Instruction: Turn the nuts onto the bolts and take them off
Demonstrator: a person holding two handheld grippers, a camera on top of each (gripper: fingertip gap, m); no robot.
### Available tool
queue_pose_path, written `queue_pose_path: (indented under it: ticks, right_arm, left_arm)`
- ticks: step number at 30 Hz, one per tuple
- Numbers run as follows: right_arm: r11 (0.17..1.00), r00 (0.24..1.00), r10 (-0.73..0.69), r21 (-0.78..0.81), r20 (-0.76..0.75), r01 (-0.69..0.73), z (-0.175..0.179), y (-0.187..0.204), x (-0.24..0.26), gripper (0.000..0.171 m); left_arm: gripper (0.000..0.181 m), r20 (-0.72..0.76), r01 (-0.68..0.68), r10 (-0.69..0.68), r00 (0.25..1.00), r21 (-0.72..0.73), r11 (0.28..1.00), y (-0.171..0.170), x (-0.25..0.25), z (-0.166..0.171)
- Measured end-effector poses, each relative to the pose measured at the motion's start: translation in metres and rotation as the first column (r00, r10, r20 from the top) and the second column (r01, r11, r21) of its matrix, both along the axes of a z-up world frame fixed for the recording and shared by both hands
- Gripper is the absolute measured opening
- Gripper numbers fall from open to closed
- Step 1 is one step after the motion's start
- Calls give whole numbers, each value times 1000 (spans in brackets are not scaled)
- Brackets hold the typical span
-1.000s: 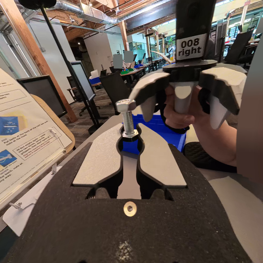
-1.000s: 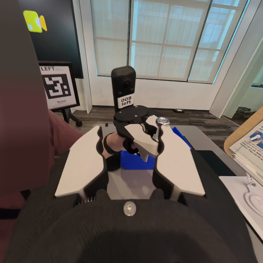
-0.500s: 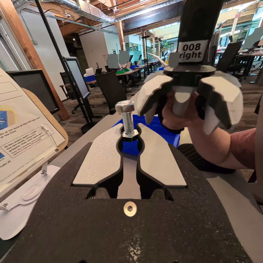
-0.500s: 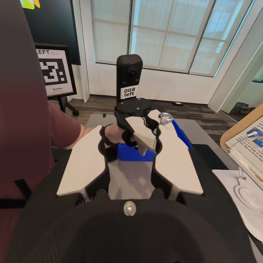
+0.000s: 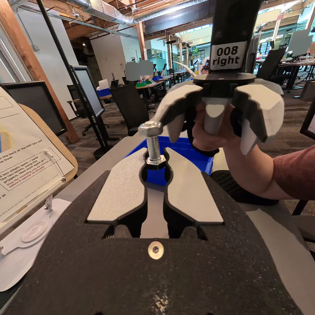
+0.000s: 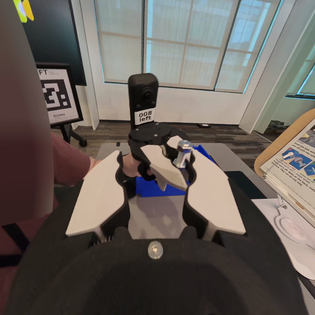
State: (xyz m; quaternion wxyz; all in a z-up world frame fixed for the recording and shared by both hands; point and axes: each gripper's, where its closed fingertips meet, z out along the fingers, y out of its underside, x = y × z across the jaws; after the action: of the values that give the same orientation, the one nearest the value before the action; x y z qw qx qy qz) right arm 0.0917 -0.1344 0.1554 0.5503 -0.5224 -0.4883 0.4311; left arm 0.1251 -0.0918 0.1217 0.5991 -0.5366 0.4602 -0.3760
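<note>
My left gripper (image 5: 154, 150) is shut on a hex nut (image 5: 155, 162) threaded low on a silver bolt (image 5: 153, 144). The bolt stands upright, head up, above a blue bin (image 5: 192, 153). My right gripper (image 5: 208, 141) faces it, open and empty, with one fingertip (image 5: 163, 117) right beside the bolt head. In the right wrist view my right gripper (image 6: 154, 160) is spread wide around the left gripper (image 6: 172, 163). The bolt (image 6: 183, 153) stands just inside its right finger, and the blue bin (image 6: 153, 189) lies below.
An instruction board on a wooden stand (image 5: 34, 162) stands at the table's left edge on a white base (image 5: 25, 230); it also shows in the right wrist view (image 6: 289, 162). A black mat (image 5: 230, 185) lies by the bin. A framed sign on a stand (image 6: 56, 95) is behind. There is about 6 cm between the tips of the two grippers.
My right gripper, still open, has come closer to the bolt head from the right. My left gripper keeps its hold on the nut with the bolt upright.
</note>
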Motion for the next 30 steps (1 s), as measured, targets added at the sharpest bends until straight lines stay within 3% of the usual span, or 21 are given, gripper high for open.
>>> queue_pose_path:
  ticks: [4,7,11,13,17,20,24,30]
  right_arm:
    - [999,999,-45,7,-5,45,-6,8,-11,88]
    - [1000,997,-21,7,81,20,-19,2,-19,97]
    - [999,991,-30,45,127,24,-19,0,-8,74]
    - [1000,996,7,2,85,-7,-12,-4,-5,76]
    - [997,996,-73,18,50,72,-13,12,-11,90]
    - [1000,998,-11,-7,55,12,-17,3,-20,98]
    - [1000,990,-15,7,138,14,-22,2,-8,77]
    - [997,996,-82,6,35,82,-12,15,-10,87]
  left_arm:
    - [15,-33,43,-42,999,31,999,-14,12,-5]
    - [15,-81,-29,35,996,71,997,-4,12,-12]
    - [15,-38,-73,75,996,40,996,7,1,-5]
    - [15,-29,-92,93,995,19,996,13,-5,-4]
    - [15,4,23,-23,1000,-14,1000,-4,5,-2]
    - [15,-38,17,-16,999,4,1000,-6,12,-10]
    - [15,2,-34,34,999,-61,998,11,-2,-6]
    - [15,-15,49,-50,999,-56,997,-2,3,-5]
